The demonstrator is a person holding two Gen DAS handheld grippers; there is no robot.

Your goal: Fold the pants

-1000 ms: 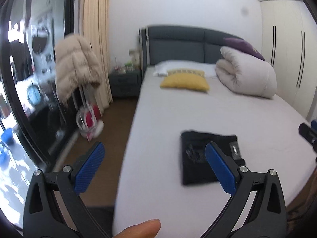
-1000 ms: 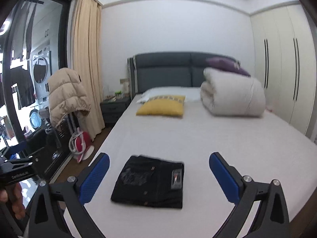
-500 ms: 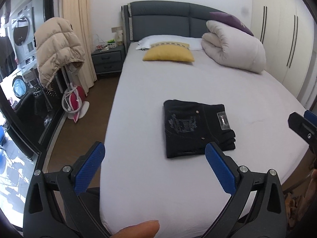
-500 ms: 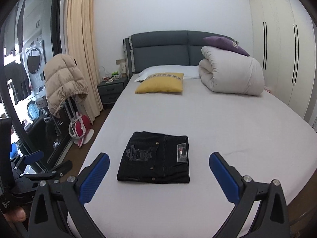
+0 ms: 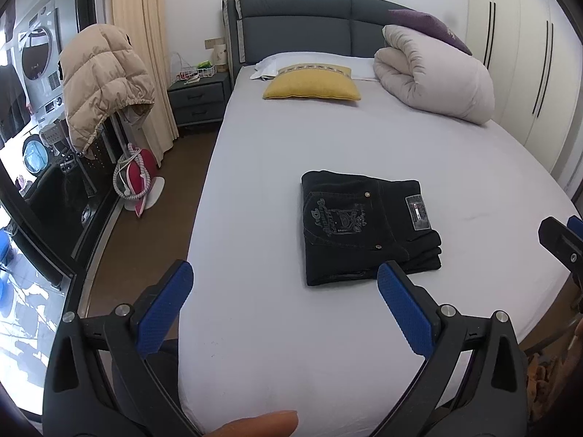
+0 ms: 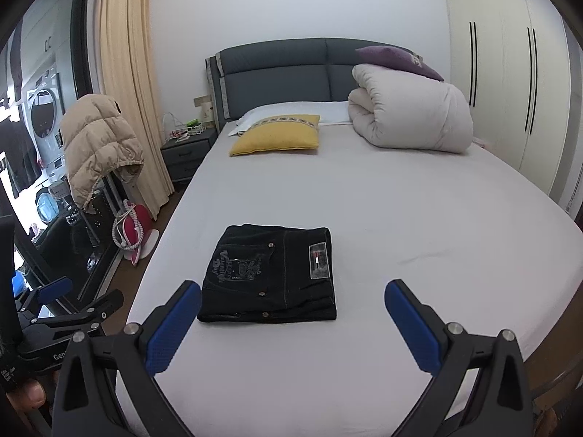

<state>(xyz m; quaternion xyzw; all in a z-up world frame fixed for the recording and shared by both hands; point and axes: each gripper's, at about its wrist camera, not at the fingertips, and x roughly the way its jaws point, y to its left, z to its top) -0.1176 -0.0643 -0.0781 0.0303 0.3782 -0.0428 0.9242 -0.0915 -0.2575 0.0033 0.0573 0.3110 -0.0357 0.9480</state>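
Observation:
Black pants (image 5: 366, 225) lie folded into a flat rectangle on the white bed (image 5: 277, 189), near its foot end; they also show in the right wrist view (image 6: 273, 273). My left gripper (image 5: 284, 306) is open and empty, held above the foot of the bed, short of the pants. My right gripper (image 6: 293, 322) is open and empty, also short of the pants and apart from them. The right gripper's tip shows at the right edge of the left wrist view (image 5: 563, 240). The left gripper shows at the lower left of the right wrist view (image 6: 69, 309).
A yellow pillow (image 5: 311, 85) and a rolled white duvet (image 5: 433, 80) lie at the head of the bed. A nightstand (image 5: 198, 100), a beige jacket on a rack (image 5: 102, 80) and a red iron (image 5: 136, 182) stand to the left. White wardrobes (image 6: 510, 87) line the right wall.
Both grippers have tilted down and steadied, so the pants sit fuller in view. The pants have not moved. Both grippers stay open.

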